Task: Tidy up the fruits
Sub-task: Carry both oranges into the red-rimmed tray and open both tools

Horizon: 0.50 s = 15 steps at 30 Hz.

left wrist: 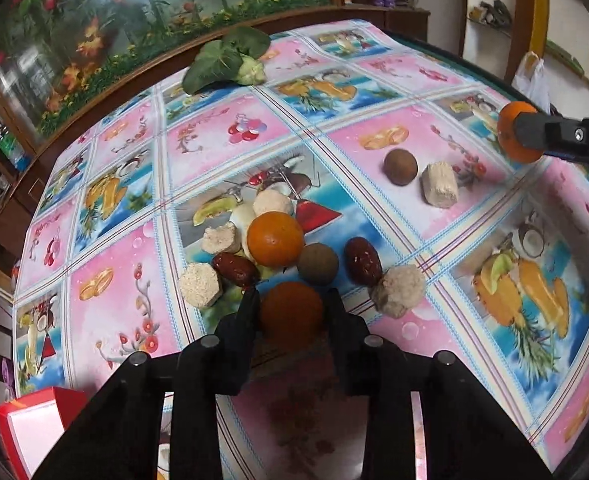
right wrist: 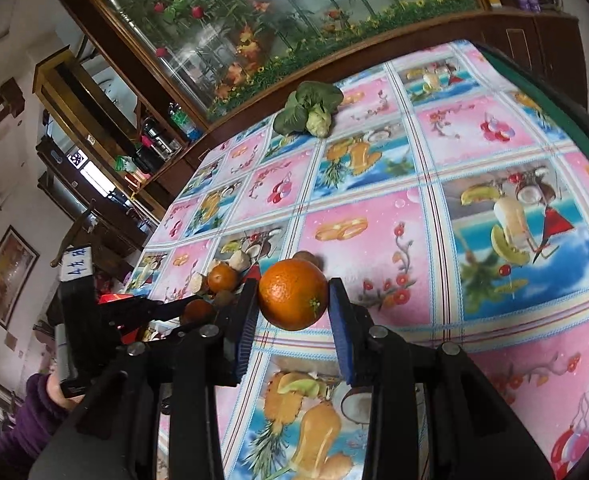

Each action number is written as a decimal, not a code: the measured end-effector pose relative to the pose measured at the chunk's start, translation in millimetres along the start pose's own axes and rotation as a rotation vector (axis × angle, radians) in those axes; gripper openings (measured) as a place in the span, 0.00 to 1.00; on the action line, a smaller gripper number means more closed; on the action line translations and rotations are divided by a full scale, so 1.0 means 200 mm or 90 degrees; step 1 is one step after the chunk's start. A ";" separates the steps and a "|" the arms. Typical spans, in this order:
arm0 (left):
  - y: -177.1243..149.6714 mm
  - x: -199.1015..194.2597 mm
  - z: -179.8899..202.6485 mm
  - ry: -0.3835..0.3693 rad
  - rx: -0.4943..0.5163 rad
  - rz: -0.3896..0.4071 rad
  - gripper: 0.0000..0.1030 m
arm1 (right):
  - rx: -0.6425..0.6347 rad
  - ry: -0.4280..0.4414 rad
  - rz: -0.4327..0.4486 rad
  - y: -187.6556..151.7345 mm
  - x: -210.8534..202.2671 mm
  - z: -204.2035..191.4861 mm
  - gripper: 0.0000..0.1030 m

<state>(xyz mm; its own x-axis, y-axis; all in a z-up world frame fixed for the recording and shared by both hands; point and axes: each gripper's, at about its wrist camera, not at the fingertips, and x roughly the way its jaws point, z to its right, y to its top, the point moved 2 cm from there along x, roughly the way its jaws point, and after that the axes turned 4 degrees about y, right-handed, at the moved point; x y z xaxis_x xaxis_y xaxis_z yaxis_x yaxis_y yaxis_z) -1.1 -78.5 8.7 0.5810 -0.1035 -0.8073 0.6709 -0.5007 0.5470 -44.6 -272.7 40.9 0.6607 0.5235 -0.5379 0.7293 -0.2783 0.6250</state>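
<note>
Left gripper (left wrist: 290,308): fingers set either side of a dull orange (left wrist: 290,314) and touching it, low over the tablecloth (left wrist: 222,128) at the near edge of the fruit cluster; clamped on it.

Right gripper (right wrist: 292,300): blue-padded fingers closed on a bright orange (right wrist: 293,294), held clear above the cloth. In the left view this same fruit shows at the far right edge, well apart from the cluster.

Cluster, left view, just beyond the left gripper: one loose orange (left wrist: 275,240); one round brown fruit (left wrist: 317,263) beside it; two dark red dates (left wrist: 235,269) (left wrist: 362,261), one on each side; beige pressed blocks, four counted around the pile (one hexagonal block (left wrist: 200,284) at the left; a pale round item behind the loose orange cannot be identified).

Second group, farther right: one brown fruit (left wrist: 400,167) just beside one beige block (left wrist: 439,185).

Oranges in total: three. Brown round fruits: two. Dates: two.

Surface: glossy cloth in pink and blue squares printed with fruit and flowers, over a green-edged table. One leafy green vegetable (left wrist: 230,60) lies at the far edge.

Room: dark wood cabinet with flower-painted glass (right wrist: 254,20) behind the table; shelves at left; a purple sleeve (right wrist: 34,412) at the lower left of the right view.
</note>
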 end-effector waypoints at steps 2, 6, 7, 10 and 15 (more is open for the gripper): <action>0.00 -0.06 -0.01 0.006 -0.017 0.020 0.31 | -0.018 -0.004 0.006 0.00 0.01 -0.02 0.35; -0.06 -0.30 -0.04 0.029 -0.063 0.091 0.31 | -0.062 -0.031 0.026 -0.01 0.01 -0.05 0.35; -0.08 -0.36 -0.05 0.035 -0.073 0.107 0.31 | -0.073 -0.037 0.032 -0.01 0.01 -0.06 0.35; -0.21 -0.59 -0.13 0.054 -0.142 0.161 0.31 | -0.112 -0.051 0.050 -0.02 0.01 -0.10 0.35; -0.54 -0.87 -0.39 0.151 -0.262 0.206 0.31 | -0.166 -0.026 0.037 -0.08 0.12 -0.31 0.35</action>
<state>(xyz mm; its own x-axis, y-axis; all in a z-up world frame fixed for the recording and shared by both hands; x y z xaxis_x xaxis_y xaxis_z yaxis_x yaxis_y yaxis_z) -140.0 60.2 107.1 0.8424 0.0238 -0.5383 0.5379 -0.0951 0.8376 -51.8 -205.3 53.4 0.7100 0.4790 -0.5162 0.6235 -0.0871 0.7769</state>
